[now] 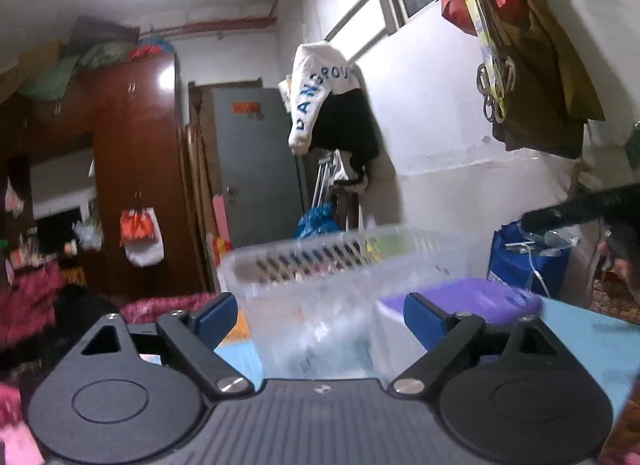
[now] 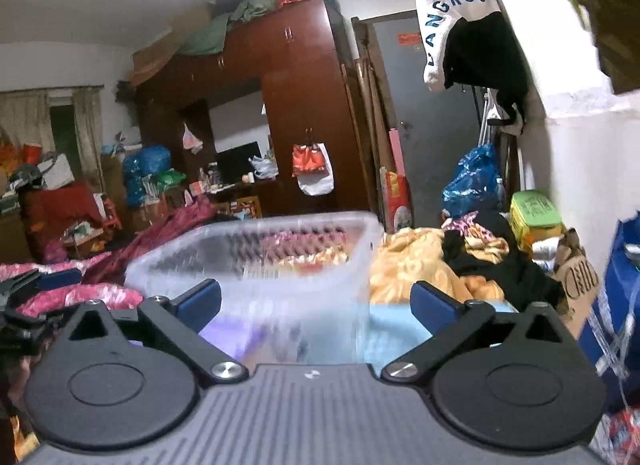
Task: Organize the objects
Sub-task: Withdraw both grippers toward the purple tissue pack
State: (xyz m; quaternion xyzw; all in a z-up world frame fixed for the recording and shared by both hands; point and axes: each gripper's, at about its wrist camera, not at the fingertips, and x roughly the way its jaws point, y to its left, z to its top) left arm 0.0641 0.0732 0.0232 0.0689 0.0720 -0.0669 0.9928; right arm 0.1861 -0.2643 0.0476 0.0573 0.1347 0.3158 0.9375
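Clear, see-through plastic is the main thing here: a translucent plastic basket with slotted upper walls sits on a light blue tabletop, smeared by motion blur in both views, so I can't make out what's inside it. Just to its right in the left wrist view there's a white box with a purple lid, touching or very nearly touching the basket; in the right wrist view only a purple glow shows low on the near left. The left gripper has its blue-padded jaws spread wide with nothing pinched, the basket's near wall sitting in front of the gap. The right gripper is the same: jaws wide apart, empty, basket right ahead. My guess is both are lined up on the basket from two sides because a wide, floppy bin like that is easier handled with two grips, but that's just my read. The room is seriously cluttered: a tall reddish-brown wooden wardrobe at the far side with bundles piled on top, a grey door next to it, a white garment with blue letters hanging off a rail, and rumpled pink and yellow bedding behind the table.
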